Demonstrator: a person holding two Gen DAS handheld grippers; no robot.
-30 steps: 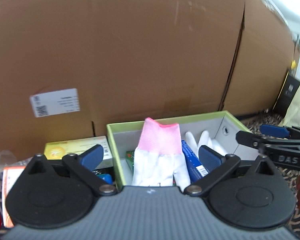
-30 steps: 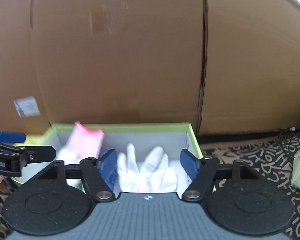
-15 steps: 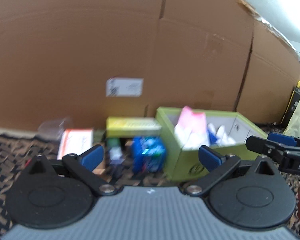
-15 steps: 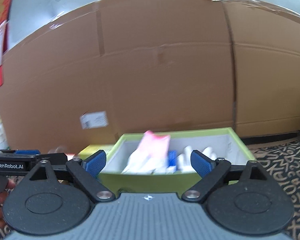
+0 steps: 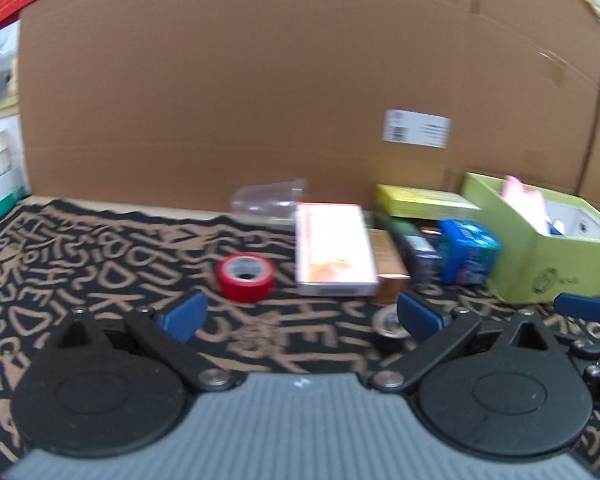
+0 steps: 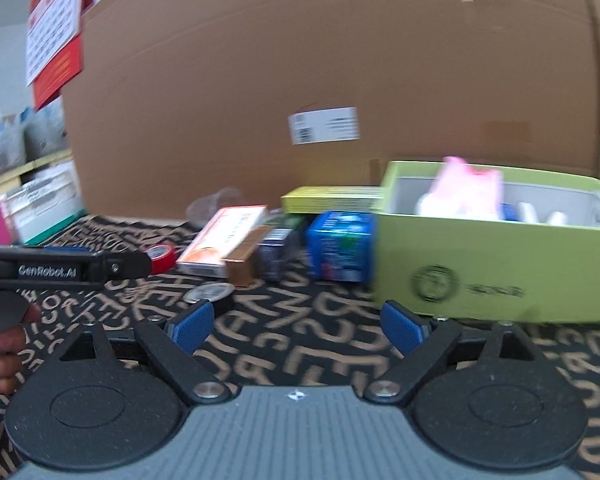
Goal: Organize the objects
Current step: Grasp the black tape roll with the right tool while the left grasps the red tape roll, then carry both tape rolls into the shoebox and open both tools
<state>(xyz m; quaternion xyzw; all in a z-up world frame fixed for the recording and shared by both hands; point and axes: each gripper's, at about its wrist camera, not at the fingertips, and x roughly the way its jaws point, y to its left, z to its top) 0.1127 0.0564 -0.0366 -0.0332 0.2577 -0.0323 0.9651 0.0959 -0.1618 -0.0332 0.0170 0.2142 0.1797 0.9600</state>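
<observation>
A green box [image 5: 540, 256] [image 6: 500, 268] stands on the patterned cloth and holds a pink-cuffed white glove [image 6: 468, 188]. To its left lie a blue pack [image 5: 468, 256] [image 6: 340, 246], a white-and-orange carton [image 5: 332, 252] [image 6: 224, 240] and a red tape roll [image 5: 245, 276] [image 6: 162, 256]. My left gripper [image 5: 302, 316] hangs open above the cloth, short of the tape roll, with nothing between its fingers. My right gripper [image 6: 298, 326] is open before the green box; its jaws are closing a little, with nothing between them.
A tall cardboard wall [image 5: 300, 100] closes off the back. A yellow box [image 5: 424, 200], a clear plastic cup [image 5: 270, 200], a brown carton [image 5: 388, 264] and a small black silver-topped cap [image 6: 210, 296] also lie here. A hand [image 6: 4, 352] holds the left gripper's handle.
Both grippers have drawn back from above the green box and swung left. The loose items and patterned cloth now fill the views. The right jaws stand wider than a second ago.
</observation>
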